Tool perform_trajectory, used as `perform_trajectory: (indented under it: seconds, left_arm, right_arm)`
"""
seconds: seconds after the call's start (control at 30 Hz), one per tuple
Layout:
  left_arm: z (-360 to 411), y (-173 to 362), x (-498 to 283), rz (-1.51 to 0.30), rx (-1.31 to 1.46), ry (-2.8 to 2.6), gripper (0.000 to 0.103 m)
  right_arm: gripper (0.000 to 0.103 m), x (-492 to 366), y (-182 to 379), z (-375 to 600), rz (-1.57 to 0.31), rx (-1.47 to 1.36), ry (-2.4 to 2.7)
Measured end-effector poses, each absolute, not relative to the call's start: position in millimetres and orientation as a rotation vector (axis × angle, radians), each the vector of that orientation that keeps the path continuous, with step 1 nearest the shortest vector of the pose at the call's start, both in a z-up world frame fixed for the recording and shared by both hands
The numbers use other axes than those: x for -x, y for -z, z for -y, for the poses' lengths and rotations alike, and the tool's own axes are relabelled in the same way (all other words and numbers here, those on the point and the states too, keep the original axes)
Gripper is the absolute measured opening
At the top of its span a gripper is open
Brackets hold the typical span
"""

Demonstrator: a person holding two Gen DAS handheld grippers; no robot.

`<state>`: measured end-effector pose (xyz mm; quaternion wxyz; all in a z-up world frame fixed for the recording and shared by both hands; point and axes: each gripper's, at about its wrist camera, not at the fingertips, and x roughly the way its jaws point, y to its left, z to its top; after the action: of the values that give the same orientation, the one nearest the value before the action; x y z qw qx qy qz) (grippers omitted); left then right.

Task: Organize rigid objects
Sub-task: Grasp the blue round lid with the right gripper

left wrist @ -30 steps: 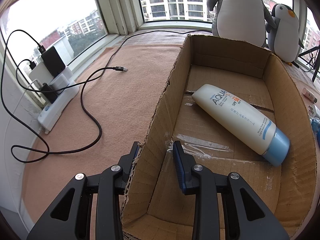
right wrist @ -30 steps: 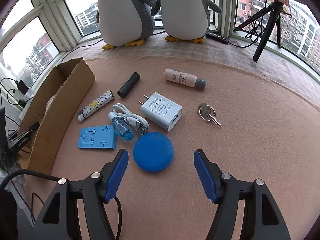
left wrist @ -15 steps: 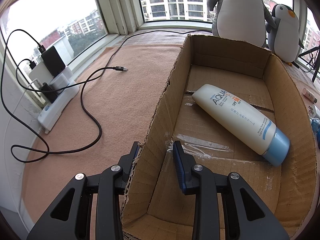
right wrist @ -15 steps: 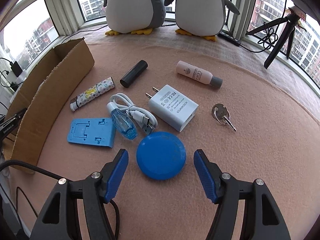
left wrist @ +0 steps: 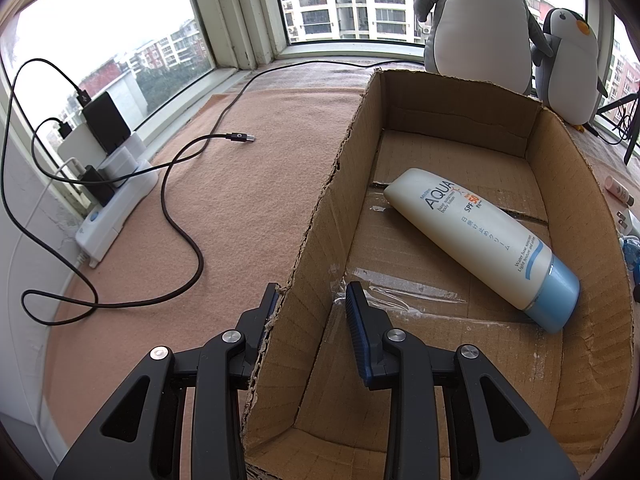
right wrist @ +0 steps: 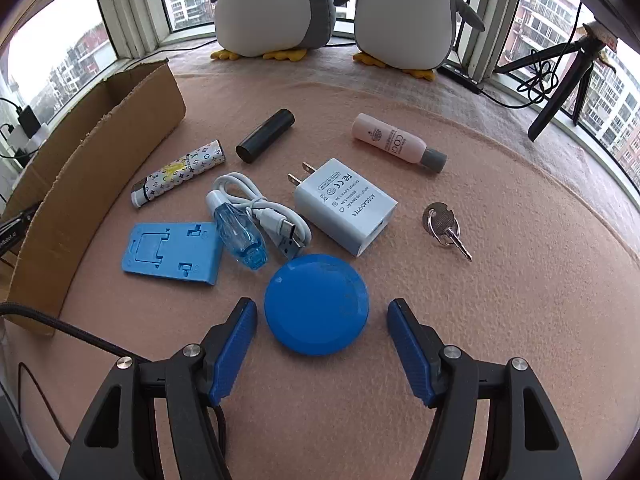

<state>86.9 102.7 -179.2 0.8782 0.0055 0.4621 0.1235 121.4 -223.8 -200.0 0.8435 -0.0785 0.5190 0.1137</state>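
My left gripper (left wrist: 312,312) straddles the near left wall of a cardboard box (left wrist: 320,216), one finger outside and one inside, with a gap at the inner pad. A white sunscreen tube (left wrist: 476,236) with a blue cap lies in the box. My right gripper (right wrist: 322,334) is open, low over the mat, its fingers on either side of a round blue disc (right wrist: 316,304). Beyond the disc lie a white charger (right wrist: 344,204), a blue phone stand (right wrist: 172,252), a small blue bottle (right wrist: 240,236), a white cable (right wrist: 260,204), a patterned tube (right wrist: 180,172), a black tube (right wrist: 266,134), a pink bottle (right wrist: 396,146) and a key (right wrist: 444,228).
The box also shows at the left of the right wrist view (right wrist: 92,160). Two plush penguins (right wrist: 276,4) stand by the window. A tripod (right wrist: 568,76) is at the far right. A power strip (left wrist: 116,204) and black cables (left wrist: 180,224) lie left of the box.
My right gripper has moved forward and lower, so the blue disc now sits between its open fingers. The left gripper and the box have not moved.
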Motion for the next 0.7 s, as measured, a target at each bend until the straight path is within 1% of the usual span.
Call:
perform_trajectory:
  seconds: [0.1, 0.2, 0.27, 0.3, 0.7]
  left_arm:
    - [-102.7, 179.1, -86.9, -0.964, -0.012, -0.258, 0.03]
    - [-102.7, 179.1, -86.9, -0.964, -0.012, -0.258, 0.03]
    - [-102.7, 179.0, -87.0, -0.964, -0.012, -0.258, 0.03]
    - [-102.7, 179.1, -87.0, -0.964, -0.012, -0.258, 0.03]
    - [-102.7, 179.0, -87.0, -0.964, -0.012, -0.258, 0.03]
  right_arm:
    - [0.063, -121.7, 199.9, 223.1, -1.093, 0.174, -0.242]
    - [0.056, -121.2, 199.2, 222.5, -1.091, 0.178, -0.243]
    - [0.048, -121.0, 198.5, 222.5, -1.091, 0.178, -0.247]
    - [0.046, -120.9, 198.0, 222.1, -1.091, 0.178, -0.248]
    - [0.046, -113.4, 190.8, 231.5, -1.078, 0.166, -0.229]
